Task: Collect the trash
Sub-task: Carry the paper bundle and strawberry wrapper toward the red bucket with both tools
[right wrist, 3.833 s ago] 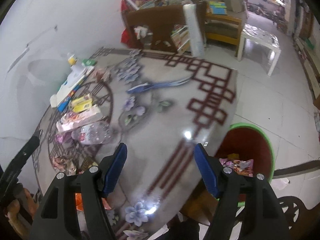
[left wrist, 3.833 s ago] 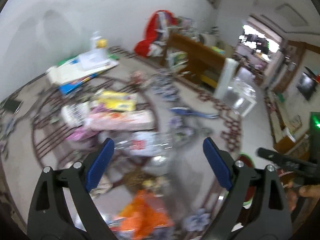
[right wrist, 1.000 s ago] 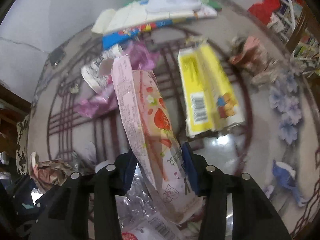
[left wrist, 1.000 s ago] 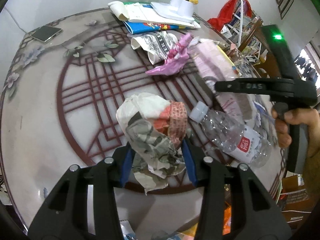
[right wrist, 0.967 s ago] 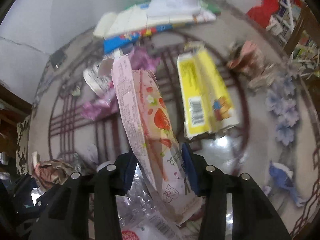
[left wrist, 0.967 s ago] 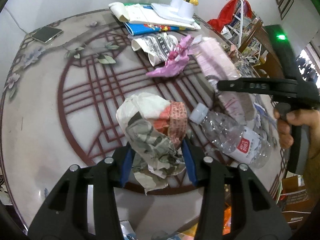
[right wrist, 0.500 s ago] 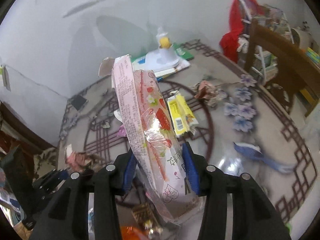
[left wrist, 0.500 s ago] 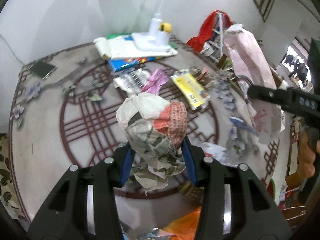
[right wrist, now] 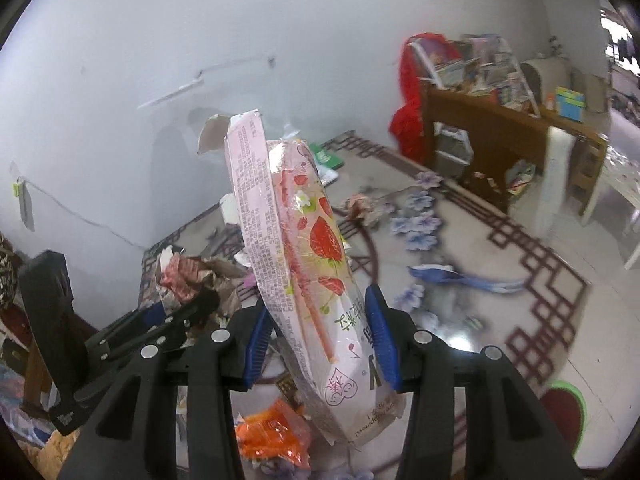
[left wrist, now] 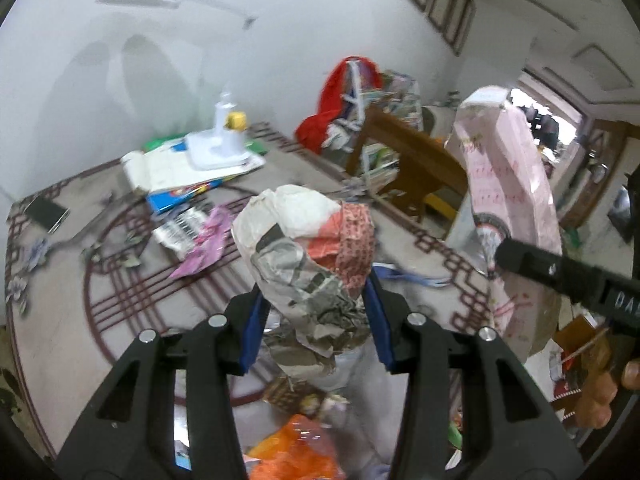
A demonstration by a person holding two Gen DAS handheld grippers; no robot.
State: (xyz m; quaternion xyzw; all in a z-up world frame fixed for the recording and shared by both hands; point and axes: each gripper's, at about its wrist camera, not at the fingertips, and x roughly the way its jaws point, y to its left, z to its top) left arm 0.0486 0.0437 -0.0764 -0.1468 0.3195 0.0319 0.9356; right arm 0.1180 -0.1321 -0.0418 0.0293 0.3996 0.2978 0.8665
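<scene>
Between the left gripper [left wrist: 314, 320] fingers: crumpled paper wad [left wrist: 308, 264], clamped near its base, fingers narrowly spread. Right gripper [right wrist: 316, 334] pinches a pink strawberry wrapper [right wrist: 296, 256] low down, most of it standing tall past the fingertips. Both clear of the table [left wrist: 80, 320]. Risk: top-heavy wrapper may pivot or slip out during a swing; loose paper folds could tear free.

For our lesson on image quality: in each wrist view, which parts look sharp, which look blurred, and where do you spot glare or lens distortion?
Left wrist view: the crumpled grey-and-red newspaper ball in the left claw is sharp; the patterned table top behind smears. Right wrist view: the pink strawberry-print wrapper in the right claw is crisp, a bright glare spot lies on the glossy table, and the fisheye bends the white wall.
</scene>
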